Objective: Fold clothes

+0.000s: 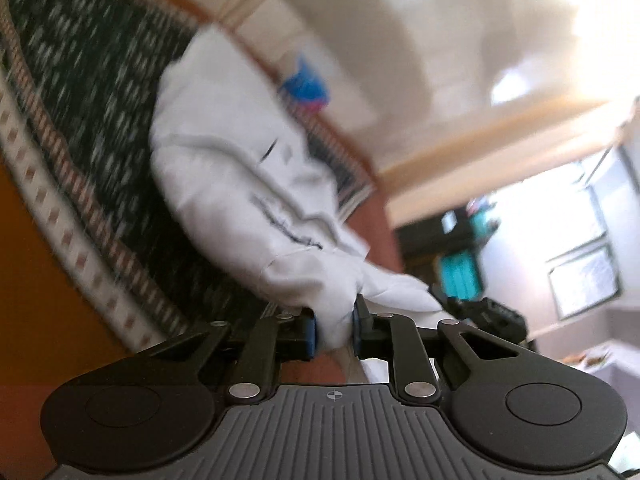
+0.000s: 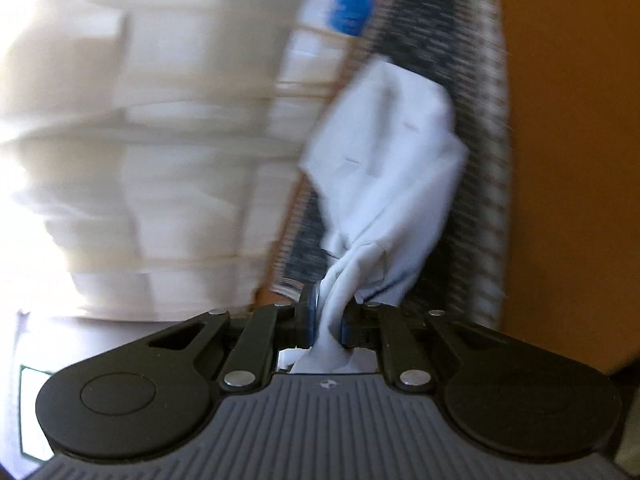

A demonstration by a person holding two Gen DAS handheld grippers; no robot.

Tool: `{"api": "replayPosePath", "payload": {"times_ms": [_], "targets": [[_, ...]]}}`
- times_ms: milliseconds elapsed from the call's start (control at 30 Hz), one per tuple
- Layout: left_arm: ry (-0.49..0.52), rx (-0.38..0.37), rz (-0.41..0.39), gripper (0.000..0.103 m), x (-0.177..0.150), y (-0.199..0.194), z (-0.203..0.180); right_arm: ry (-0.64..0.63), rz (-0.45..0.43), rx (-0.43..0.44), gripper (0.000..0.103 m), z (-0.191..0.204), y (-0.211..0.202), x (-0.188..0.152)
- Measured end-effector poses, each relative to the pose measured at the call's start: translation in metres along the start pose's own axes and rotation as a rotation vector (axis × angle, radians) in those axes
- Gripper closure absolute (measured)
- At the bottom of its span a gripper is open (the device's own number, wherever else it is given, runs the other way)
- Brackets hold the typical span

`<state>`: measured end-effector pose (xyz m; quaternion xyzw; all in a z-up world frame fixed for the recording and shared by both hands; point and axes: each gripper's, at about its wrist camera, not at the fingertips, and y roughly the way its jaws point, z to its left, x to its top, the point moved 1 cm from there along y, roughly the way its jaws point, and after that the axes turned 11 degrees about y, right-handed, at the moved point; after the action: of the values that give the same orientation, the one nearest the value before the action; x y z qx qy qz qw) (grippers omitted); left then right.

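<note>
A white garment [image 1: 240, 184] with dark stitched lines hangs stretched over a dark green patterned rug [image 1: 80, 80]. My left gripper [image 1: 335, 330] is shut on a bunched edge of it. In the right wrist view the same white garment [image 2: 384, 160] trails away from my right gripper [image 2: 328, 326], which is shut on a twisted fold of it. The other gripper [image 1: 480, 312] shows at the cloth's far end in the left wrist view. Both views are blurred by motion.
The rug [image 2: 472, 160] has a striped border and lies on an orange-brown floor [image 1: 36, 280]. A blue and pink item [image 1: 306, 84] lies at the rug's far edge, also in the right view [image 2: 348, 4]. Cream walls, a bright window [image 1: 580, 280] and dark shelving [image 1: 460, 256] stand beyond.
</note>
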<state>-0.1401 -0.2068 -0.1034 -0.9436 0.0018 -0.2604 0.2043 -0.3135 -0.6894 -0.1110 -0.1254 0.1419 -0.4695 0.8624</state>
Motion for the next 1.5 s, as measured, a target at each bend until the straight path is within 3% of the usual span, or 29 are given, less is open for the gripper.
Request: {"api": "replayPosePath", "payload": {"times_ms": [167,333,500,667,833,967,1033,1067,1100,1133,1300,1400,1500], "targets": [[0.005,-0.014,-0.124,0.090,0.066,0.014,-0.007,-0.058,0.045,0.074,0.090,0.059,0.037,0.065],[-0.067,0.031,-0.215,0.088,0.134,0.048,0.016,-0.059,0.083,0.110,0.090,0.088,0.095,0.141],[-0.134,0.175,-0.242,0.086,0.179,0.091,0.059,0.052,0.102,0.106,0.089,0.074,0.167,0.210],[-0.235,0.309,-0.170,0.078,0.189,0.129,0.111,0.133,0.111,-0.016,0.088,0.033,0.224,0.245],[-0.329,0.357,-0.126,0.074,0.182,0.148,0.148,0.217,0.106,-0.092,0.089,-0.011,0.255,0.257],[-0.320,0.335,-0.126,0.067,0.189,0.140,0.138,0.249,0.118,-0.083,0.088,-0.020,0.259,0.260],[-0.302,0.317,-0.131,0.055,0.194,0.131,0.128,0.264,0.126,-0.041,0.079,-0.017,0.252,0.260],[-0.291,0.313,-0.143,0.043,0.197,0.125,0.121,0.270,0.124,-0.017,0.064,-0.015,0.248,0.259],[-0.277,0.310,-0.163,0.038,0.200,0.118,0.114,0.272,0.110,0.016,0.049,-0.012,0.241,0.259],[-0.260,0.309,-0.185,0.033,0.204,0.111,0.107,0.268,0.097,0.042,0.044,-0.009,0.235,0.258],[-0.134,0.300,-0.251,0.033,0.219,0.090,0.070,0.148,0.069,0.089,0.045,0.012,0.206,0.253],[-0.027,0.314,-0.167,0.032,0.221,0.108,0.057,-0.053,0.108,0.041,0.046,0.038,0.210,0.239],[0.058,0.381,-0.052,0.032,0.210,0.142,0.058,-0.240,0.156,-0.011,0.048,0.060,0.225,0.225]]}}
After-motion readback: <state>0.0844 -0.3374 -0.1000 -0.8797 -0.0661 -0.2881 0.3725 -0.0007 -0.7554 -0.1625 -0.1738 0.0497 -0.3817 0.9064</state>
